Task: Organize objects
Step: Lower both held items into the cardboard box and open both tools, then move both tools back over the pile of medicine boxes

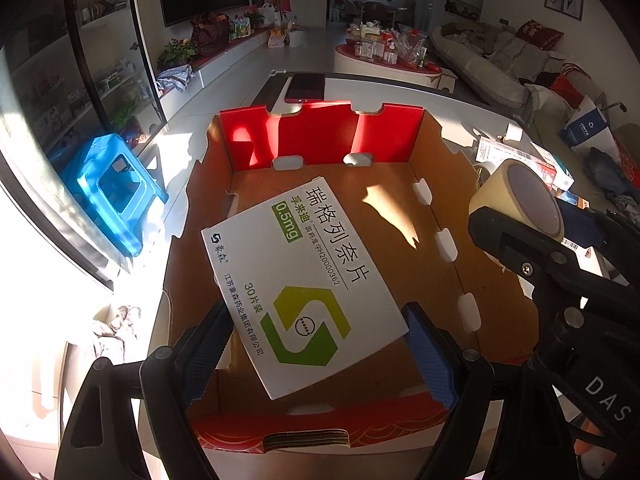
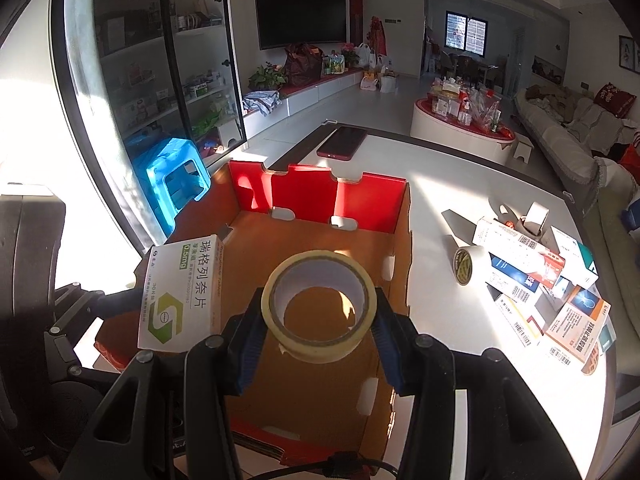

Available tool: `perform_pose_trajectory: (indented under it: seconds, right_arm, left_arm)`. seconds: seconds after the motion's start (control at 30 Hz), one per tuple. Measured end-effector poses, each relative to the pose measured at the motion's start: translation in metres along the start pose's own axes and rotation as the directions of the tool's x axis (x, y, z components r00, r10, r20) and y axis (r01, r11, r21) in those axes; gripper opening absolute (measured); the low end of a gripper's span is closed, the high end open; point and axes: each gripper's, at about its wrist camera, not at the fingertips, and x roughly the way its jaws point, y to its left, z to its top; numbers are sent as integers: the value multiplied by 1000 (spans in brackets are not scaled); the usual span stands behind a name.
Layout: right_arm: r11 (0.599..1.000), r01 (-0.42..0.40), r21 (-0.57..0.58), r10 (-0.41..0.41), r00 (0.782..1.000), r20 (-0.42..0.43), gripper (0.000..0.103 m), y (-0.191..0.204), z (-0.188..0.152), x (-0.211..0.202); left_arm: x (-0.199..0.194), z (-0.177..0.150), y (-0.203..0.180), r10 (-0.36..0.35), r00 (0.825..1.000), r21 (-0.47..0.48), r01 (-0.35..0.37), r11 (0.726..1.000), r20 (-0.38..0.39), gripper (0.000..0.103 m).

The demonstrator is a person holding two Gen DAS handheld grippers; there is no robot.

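Cardboard tray (image 1: 492,280), red-walled at its far end, lies empty below both tools. In the left gripper (image 1: 320,344) a white medicine box (image 1: 300,280) is clamped flat by its sides; the right gripper (image 2: 318,320) pinches a masking-tape roll (image 2: 320,304) across its rim — both held over the tray, probably for dropping in. More boxes (image 2: 560,292) wait at right.
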Motion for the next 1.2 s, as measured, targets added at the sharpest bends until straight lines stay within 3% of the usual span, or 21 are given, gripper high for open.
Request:
perform_pose_trajectory:
  seconds: [0.87,1.2]
  right_arm:
    - [1000,1,4,-1,1000,-19,50,-3,-2,8]
    - [1000,7,25,-7,1000,-3,56,-11,-2,1]
  left_arm:
    - [11,0,1,26,999,31,-25,999,-35,90]
    - [4,0,-6,12,1000,46,-11,999,-10,98]
